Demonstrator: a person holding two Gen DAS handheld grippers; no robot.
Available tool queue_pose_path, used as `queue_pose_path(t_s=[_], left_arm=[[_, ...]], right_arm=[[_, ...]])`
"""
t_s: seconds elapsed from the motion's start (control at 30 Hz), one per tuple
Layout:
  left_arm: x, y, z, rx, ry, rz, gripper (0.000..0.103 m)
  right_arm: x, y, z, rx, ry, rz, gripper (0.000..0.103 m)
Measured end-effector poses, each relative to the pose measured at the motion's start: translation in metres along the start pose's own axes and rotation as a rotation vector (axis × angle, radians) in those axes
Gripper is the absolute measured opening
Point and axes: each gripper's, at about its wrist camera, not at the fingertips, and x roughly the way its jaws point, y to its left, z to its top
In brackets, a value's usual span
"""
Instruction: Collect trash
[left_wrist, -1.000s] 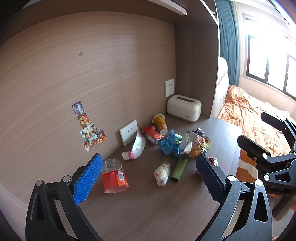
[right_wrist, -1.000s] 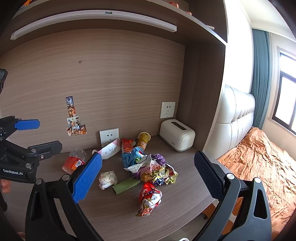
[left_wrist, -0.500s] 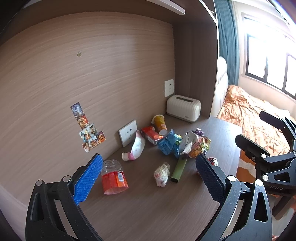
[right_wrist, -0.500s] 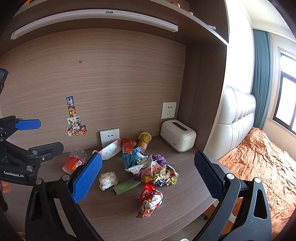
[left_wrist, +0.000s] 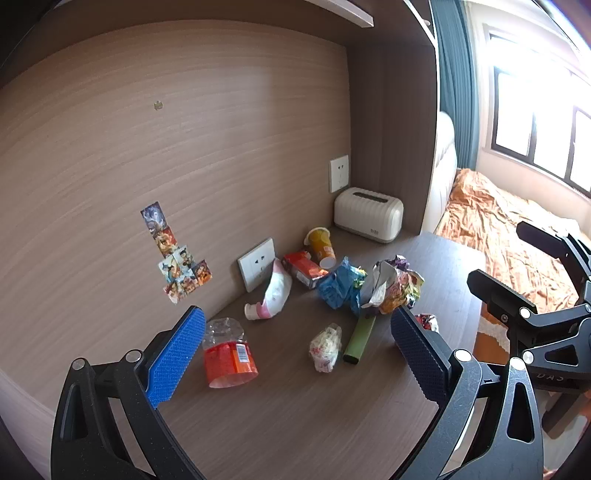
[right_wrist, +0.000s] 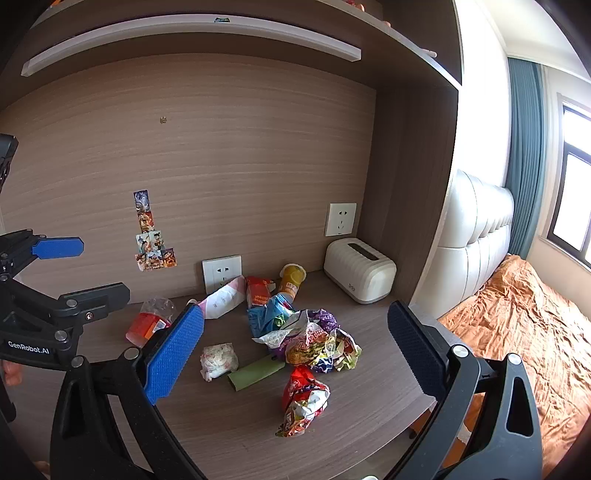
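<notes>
Grippers: two are seen. The left gripper (left_wrist: 295, 347) is spread wide with nothing between its blue pads; the right gripper (right_wrist: 295, 343) is likewise released and empty.

Trash count: ten loose pieces are counted on the desk (right_wrist: 229, 435).

Pieces listed: one crushed bottle with a red label (left_wrist: 228, 356), one white and pink pouch (left_wrist: 273, 295), one red carton (left_wrist: 303, 266), one yellow cup (left_wrist: 322, 246) lying on its side, one blue wrapper (left_wrist: 340, 286), one crumpled foil heap (right_wrist: 317, 341), one white wad (right_wrist: 218, 360), one green sleeve (right_wrist: 255, 372), one red snack bag (right_wrist: 303, 400), and one small red wrapper (left_wrist: 426, 321) half hidden behind the left gripper's right pad.

Trash relative to left gripper: the crushed bottle is seen just beside the left pad, lower centre-left of the frame; the white wad and green sleeve lie between the pads, farther back.

Trash relative to right gripper: the red snack bag lies centre frame, between the pads and nearest the camera; the foil heap lies just behind it.

Containers: the crushed bottle is clear above its label; its contents cannot be told. The cup's inside is not visible.

Other fittings: two wall sockets (right_wrist: 221, 271) and one cream toaster-shaped box (right_wrist: 360, 269) are noted, the box at the desk's back right.
</notes>
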Motion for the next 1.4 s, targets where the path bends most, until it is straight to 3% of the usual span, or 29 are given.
queue_pose_path(t_s=[0.77,1.1,1.4], left_arm=[[0.025,0.001,-0.005,-0.009,0.053,-0.024,0.098],[0.074,-0.002,-0.018,-0.004,0.120,-0.038,0.098],[0.152,-0.012,-0.048,0.027,0.213,-0.072,0.098]], right_arm=[[0.020,-0.003,-0.012,0.010,0.049,0.006,0.100],[0.054,-0.012,-0.032,0.028,0.133,-0.001,0.100],[0.111,-0.018,-0.076,0.043,0.297,-0.007,0.100]])
